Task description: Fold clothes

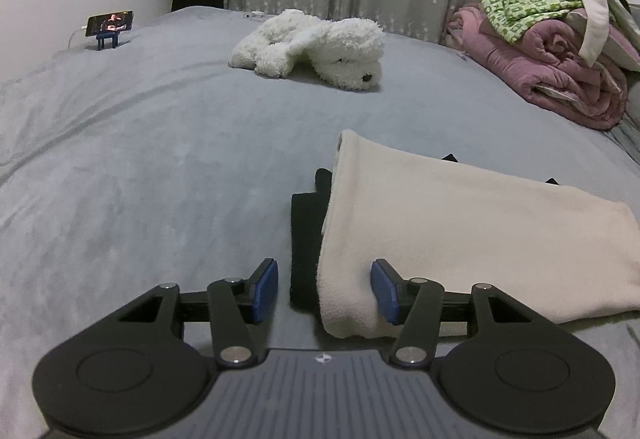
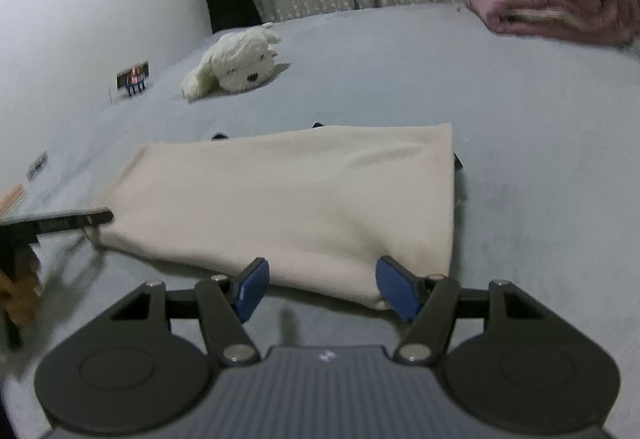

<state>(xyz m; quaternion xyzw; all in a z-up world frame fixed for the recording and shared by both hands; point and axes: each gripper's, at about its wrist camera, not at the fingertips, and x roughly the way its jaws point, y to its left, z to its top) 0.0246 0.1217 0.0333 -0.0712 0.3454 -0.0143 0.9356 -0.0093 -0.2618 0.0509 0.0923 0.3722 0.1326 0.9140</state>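
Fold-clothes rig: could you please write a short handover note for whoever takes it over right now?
Left gripper: open, holding nothing, at the near-left corner of the cream garment.
Right gripper: open, holding nothing, at the garment's near-right corner.
Things: the cream garment lies flat, folded into a rectangle, on the grey bed, over a black garment that peeks out along its edges. More unfolded clothes sit heaped on a pink blanket at the far right.
Done: the cream piece looks at least partly folded.
Left: probably another fold from the near corners, then the heap.
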